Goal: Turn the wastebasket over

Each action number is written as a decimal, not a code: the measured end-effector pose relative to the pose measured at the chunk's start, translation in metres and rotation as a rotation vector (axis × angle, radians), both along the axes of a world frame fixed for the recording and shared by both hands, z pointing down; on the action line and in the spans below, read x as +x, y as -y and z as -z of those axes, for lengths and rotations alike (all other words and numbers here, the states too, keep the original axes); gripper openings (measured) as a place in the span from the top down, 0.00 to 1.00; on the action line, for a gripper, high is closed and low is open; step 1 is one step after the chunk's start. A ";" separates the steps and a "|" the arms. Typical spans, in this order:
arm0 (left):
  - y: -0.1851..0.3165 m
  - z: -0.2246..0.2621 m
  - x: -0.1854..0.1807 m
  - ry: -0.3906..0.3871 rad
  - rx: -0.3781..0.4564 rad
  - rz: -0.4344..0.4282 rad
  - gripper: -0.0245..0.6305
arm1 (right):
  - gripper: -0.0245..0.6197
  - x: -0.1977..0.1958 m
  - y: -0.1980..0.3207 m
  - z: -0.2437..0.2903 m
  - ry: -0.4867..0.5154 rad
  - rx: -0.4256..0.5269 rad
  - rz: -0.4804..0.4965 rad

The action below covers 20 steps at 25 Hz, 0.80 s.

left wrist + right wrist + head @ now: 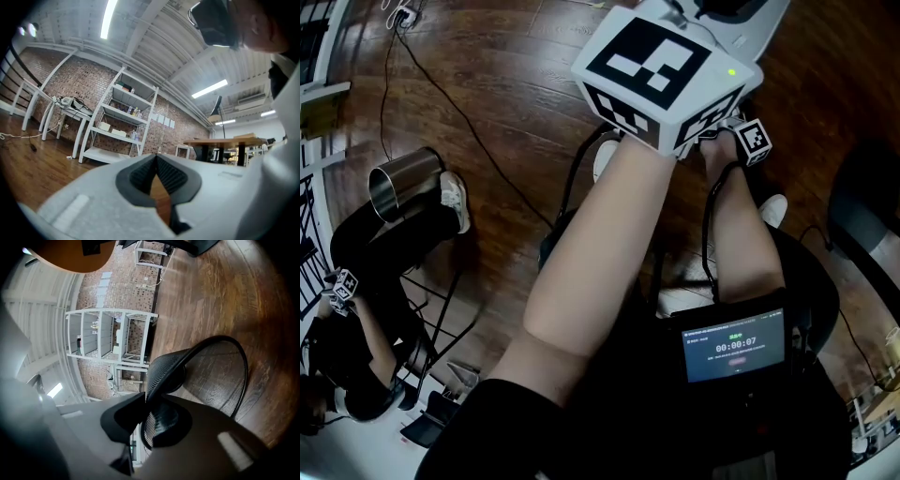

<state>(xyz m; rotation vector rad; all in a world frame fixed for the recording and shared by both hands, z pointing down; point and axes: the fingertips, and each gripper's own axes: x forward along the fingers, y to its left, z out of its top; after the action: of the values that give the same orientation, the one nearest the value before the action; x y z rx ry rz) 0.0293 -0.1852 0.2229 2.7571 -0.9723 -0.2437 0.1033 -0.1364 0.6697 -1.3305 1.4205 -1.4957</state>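
The wastebasket [213,376] is a round bin of fine black mesh with a thick, smooth black hoop for a rim. The weave is open enough that the brown wooden floor [262,310] shows through its wall. In the right gripper view it sits right at the near end of the frame, above the floor boards. The rim runs straight in between the two jaws. The right tongs [146,401] are clamped on that rim, with mesh on the inner side of the grip.

The left tongs [156,157] are closed tip to tip with nothing between them, and they face a brick wall and white shelving [124,119] across the room.

From the head view, the marker cube [666,70] on the left tongs fills the far middle of the frame. Both forearms reach away over the floor, so the wastebasket itself cannot be made out there. At the far left a shiny metal cylinder [403,183] stands beside another person's shoe [455,202].
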 end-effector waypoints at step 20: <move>0.001 0.016 -0.025 -0.015 0.019 0.037 0.96 | 0.95 0.013 0.037 0.071 -0.744 -0.123 0.713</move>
<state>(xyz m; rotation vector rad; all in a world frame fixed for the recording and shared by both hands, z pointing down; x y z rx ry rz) 0.0042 -0.1859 0.2074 2.7525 -1.0239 -0.2803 0.1158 -0.1730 0.5991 -1.6484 2.5096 -1.5864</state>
